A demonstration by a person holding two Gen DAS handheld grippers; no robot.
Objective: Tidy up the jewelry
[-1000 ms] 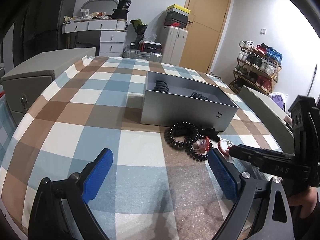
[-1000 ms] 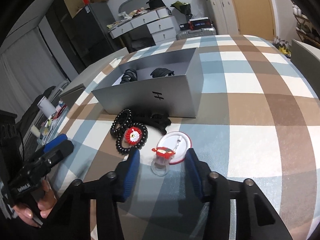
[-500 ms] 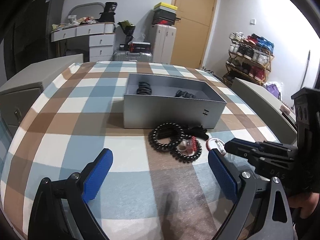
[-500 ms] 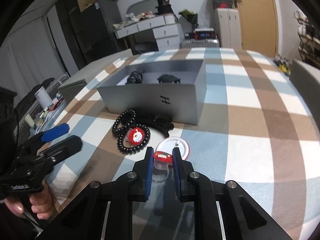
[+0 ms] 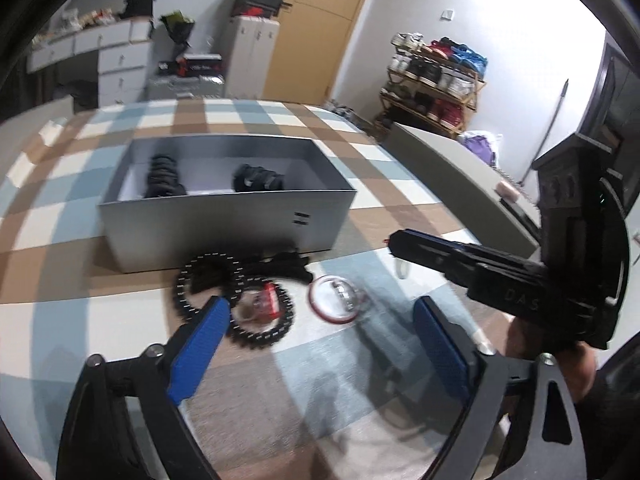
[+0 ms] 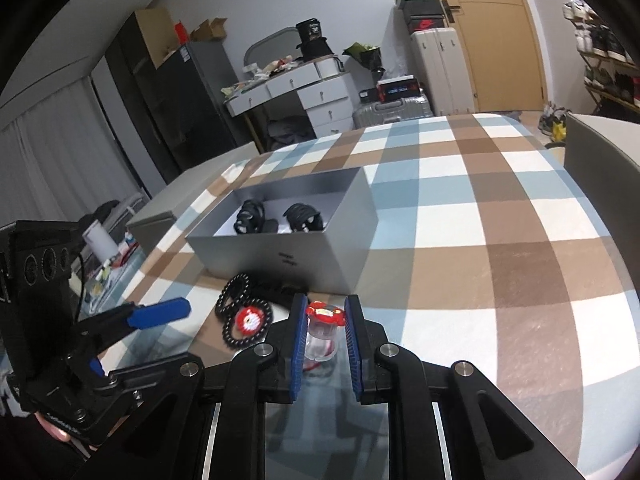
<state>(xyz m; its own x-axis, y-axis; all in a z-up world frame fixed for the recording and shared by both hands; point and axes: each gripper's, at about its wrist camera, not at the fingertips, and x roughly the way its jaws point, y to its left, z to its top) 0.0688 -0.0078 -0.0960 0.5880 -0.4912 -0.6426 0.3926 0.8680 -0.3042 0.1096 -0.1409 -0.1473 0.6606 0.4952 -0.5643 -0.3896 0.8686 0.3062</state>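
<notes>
Red-topped jar [image 6: 322, 334] clamped in right gripper [image 6: 323, 338], right view only; left gripper [image 5: 320, 344] fingers wide

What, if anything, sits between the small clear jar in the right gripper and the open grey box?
Nothing visible blocks it. The right gripper holds the clear jar in front of the grey box. The black bead bracelets lie low on the tablecloth, left of the path; the box top is open.
</notes>
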